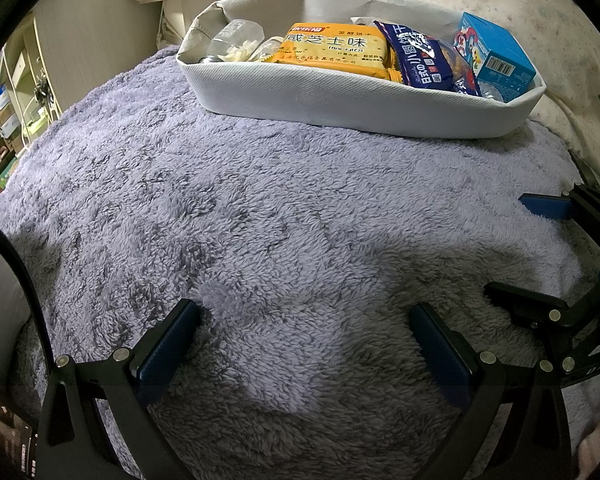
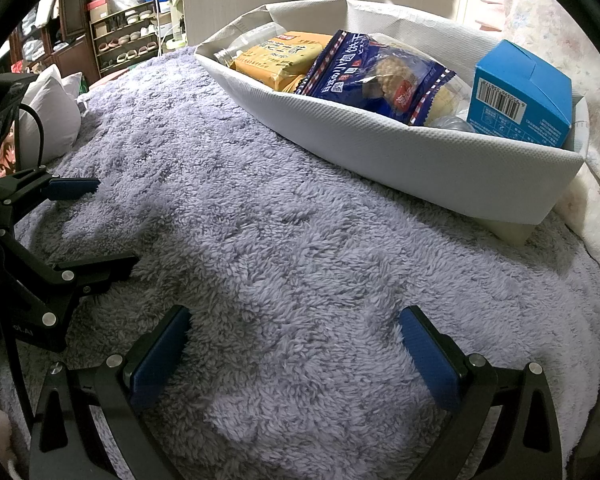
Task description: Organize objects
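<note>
Snack packets and small goods are seen gathered inside a pale grey fabric bin [image 1: 340, 96], which is set on a fluffy lavender blanket [image 1: 260, 220]. Within the bin, an orange biscuit packet [image 1: 336, 50] printed with dark characters is laid near the middle. Against it, on the side toward the blue box, a dark blue cookie packet [image 2: 376, 76] with a clear window is leaned. At the bin's end, a light blue carton [image 2: 524, 92] bearing a barcode is stood upright. At the opposite end, a clear glass bottle [image 1: 236, 38] is laid on its side. The bin's rim is folded and slightly slumped. Well in front of the bin, the left tool [image 1: 304, 344] and the right tool [image 2: 296, 348] are held wide open above the blanket, with nothing between their blue pads [image 2: 160, 356].
</note>
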The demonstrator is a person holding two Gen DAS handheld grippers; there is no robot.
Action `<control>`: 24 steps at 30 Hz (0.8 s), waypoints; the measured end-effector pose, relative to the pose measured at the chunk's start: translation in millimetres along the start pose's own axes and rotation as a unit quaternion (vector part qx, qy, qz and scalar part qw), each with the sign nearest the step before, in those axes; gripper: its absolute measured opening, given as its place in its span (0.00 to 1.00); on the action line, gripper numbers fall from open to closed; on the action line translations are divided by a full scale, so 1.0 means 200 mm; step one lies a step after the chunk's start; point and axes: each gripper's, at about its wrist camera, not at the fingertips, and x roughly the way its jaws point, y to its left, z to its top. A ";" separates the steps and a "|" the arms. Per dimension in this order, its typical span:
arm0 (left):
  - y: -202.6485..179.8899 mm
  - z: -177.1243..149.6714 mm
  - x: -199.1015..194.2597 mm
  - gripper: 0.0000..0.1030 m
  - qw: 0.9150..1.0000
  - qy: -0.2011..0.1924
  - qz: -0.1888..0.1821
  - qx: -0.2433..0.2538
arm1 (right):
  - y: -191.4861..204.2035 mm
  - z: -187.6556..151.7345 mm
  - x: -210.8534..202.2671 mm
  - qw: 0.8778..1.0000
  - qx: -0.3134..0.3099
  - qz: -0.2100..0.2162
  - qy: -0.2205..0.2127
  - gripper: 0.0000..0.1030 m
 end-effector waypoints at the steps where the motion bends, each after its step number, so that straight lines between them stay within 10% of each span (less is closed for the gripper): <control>1: 0.00 0.00 0.00 1.00 1.000 0.000 0.000 0.000 | 0.00 0.00 0.00 1.000 0.000 0.000 0.000 1.00; 24: -0.01 0.00 -0.01 1.00 1.000 -0.003 0.001 0.000 | 0.00 -0.02 -0.01 1.000 -0.007 -0.010 0.002 1.00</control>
